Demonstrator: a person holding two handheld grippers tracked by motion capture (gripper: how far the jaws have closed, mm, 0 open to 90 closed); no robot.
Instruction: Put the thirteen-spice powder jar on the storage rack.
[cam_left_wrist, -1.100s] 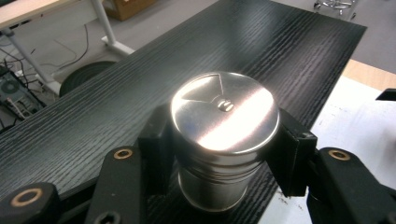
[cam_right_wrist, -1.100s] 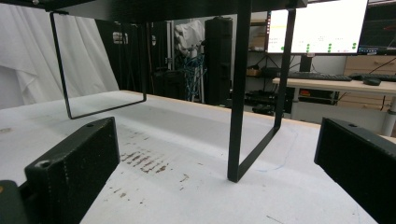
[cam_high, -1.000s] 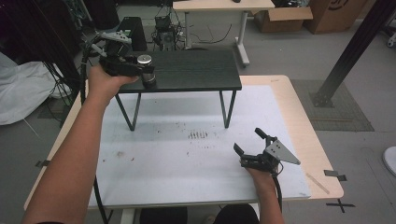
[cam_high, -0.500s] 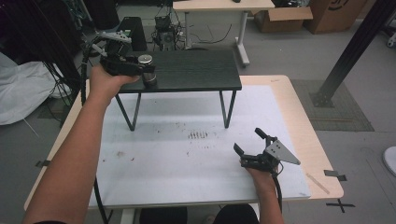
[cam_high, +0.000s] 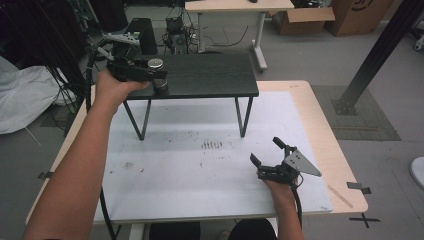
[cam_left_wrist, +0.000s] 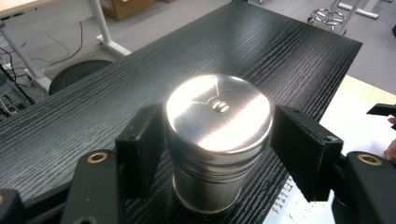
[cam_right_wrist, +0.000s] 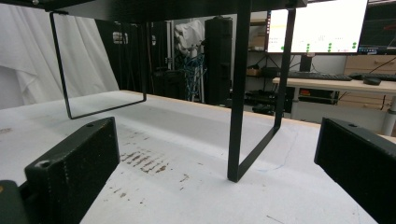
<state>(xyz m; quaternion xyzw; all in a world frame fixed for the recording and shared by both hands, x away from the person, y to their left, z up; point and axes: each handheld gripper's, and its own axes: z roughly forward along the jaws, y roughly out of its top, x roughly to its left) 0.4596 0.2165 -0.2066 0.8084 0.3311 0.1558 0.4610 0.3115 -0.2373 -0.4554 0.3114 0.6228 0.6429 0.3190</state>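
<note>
Left gripper view shows a metal tin (cam_left_wrist: 218, 140) standing upright on the black shelf (cam_left_wrist: 116, 102), near its left front corner. The left hand-held gripper (cam_left_wrist: 219, 154) has its jaws spread around the tin; the left jaw looks touching or almost touching the side, the right jaw stands a little apart. Compared with one second ago, almost nothing has moved, so I judge the grasp is only being prepared and the closing is not yet done. In the high view the right hand-held gripper (cam_high: 266, 152) rests on the white worktop (cam_high: 165, 175), near right, jaws spread and holding nothing. The shelf legs (cam_high: 242, 116) stand between the two, but nothing blocks the tin itself.
</note>
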